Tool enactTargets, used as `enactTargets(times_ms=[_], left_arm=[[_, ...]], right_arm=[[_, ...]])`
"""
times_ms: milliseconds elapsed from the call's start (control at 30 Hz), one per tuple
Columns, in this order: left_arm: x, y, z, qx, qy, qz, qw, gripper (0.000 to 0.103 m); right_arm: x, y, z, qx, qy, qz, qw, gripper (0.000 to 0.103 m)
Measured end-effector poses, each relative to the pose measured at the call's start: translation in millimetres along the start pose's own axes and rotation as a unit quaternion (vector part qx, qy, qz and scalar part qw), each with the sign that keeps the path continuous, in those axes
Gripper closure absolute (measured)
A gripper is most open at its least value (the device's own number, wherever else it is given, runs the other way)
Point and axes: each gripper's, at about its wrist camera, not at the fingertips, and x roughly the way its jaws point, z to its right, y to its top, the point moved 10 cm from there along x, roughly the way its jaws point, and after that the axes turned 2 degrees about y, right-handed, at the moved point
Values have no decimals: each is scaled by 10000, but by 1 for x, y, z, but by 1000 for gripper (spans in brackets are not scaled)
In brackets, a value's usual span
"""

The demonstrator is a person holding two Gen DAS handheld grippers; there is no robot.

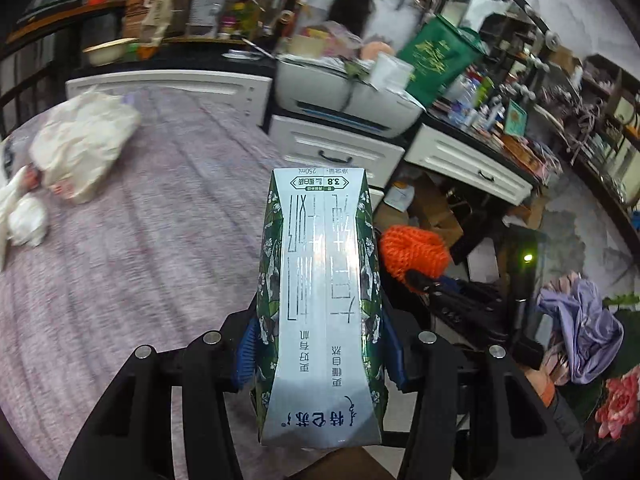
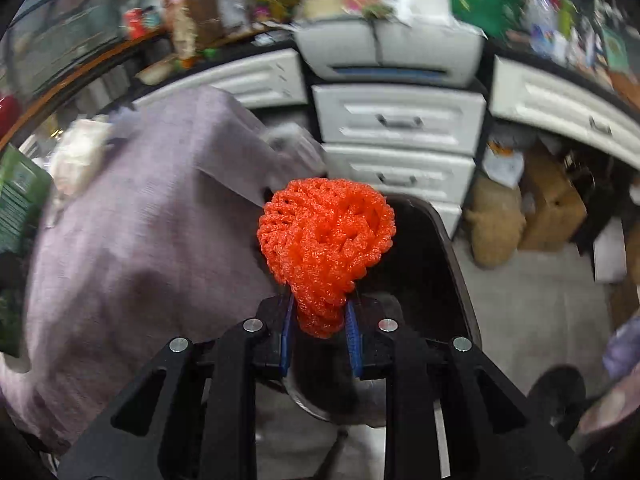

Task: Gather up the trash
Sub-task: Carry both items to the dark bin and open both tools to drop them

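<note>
left wrist view shows the left gripper (image 1: 318,354) clamped on a milk carton (image 1: 320,304) sticking out ahead of its fingers, while the right gripper (image 2: 319,334) pinches an orange foam net (image 2: 326,250) above a dark bin (image 2: 424,280) just beyond it.

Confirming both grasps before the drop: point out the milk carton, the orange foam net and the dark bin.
milk carton (image 1: 320,300): left wrist view, silver front panel.
orange foam net (image 2: 326,236): right wrist view, bulbous top.
dark bin (image 2: 452,248): right wrist view, right rim.

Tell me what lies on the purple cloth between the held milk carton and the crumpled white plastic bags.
Left wrist view: only bare purple cloth between milk carton and white plastic bags.
</note>
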Motion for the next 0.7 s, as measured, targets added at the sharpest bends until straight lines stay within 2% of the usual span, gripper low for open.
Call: enactTargets(times_ms=[133,200,267,300,333,467,700], left_arm=[[27,-3,28,177,-186,-214,9994,53],[40,-8,38,297,-217,-332,9988,53],[56,-13,44,341,-201,-454,9982,53],[64,-15,46,347,-174,-528,9978,53],[70,-19,46,346,-163,-598,9975,53],[92,-30,50,273,-154,-860,9958,53],[123,-38,68,533,-125,-1100,9924,53]], right_arm=[[22,-19,32,287,-148,-216,9992,80],[33,-26,40,422,-129,-328,9985,75],[40,-37,48,478,-75,-419,9979,59],[40,-41,50,494,-105,-423,9978,45],[40,-41,53,518,-176,-366,9978,39],[30,-42,68,673,-344,-188,9970,39],[-4,-44,105,1049,-753,295,9912,39]])
